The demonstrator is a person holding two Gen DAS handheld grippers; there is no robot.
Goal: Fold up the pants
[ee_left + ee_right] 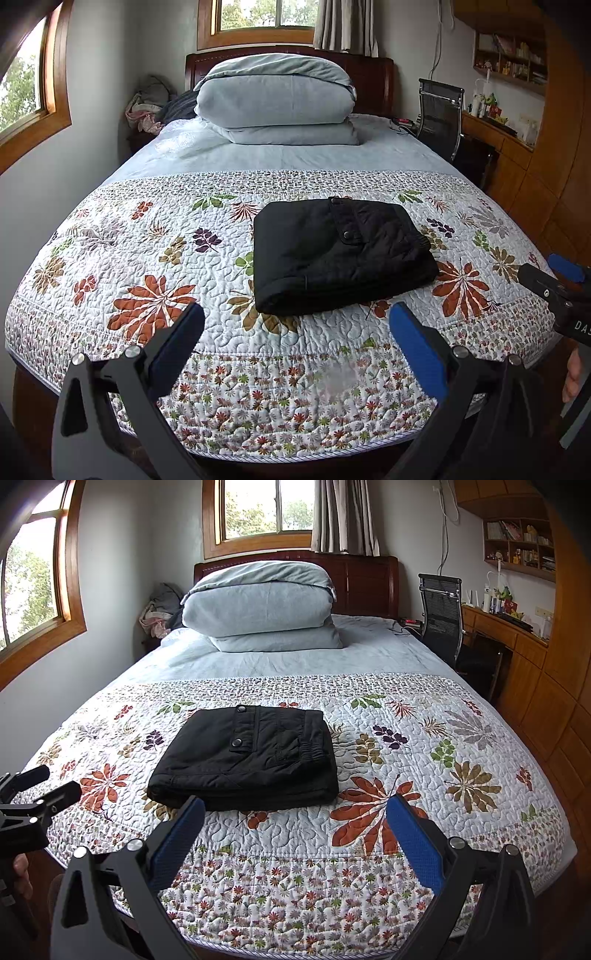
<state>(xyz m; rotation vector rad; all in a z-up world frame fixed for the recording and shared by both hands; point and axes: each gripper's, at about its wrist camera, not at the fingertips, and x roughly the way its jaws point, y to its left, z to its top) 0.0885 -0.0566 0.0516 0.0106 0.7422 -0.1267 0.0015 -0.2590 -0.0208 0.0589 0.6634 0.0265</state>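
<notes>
1. Fingers (415,350) of the left gripper (295,343), blue ribbed pads, spread wide and empty; right gripper (295,830) likewise.
2. Black pants (245,760), padded, folded into a thick rectangle, lie mid-bed.
3. Floral quilt (406,760) is stitched, puckered.

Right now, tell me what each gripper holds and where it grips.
Nothing. The left gripper and right gripper are both open and empty, short of the folded black pants on the quilt.
</notes>
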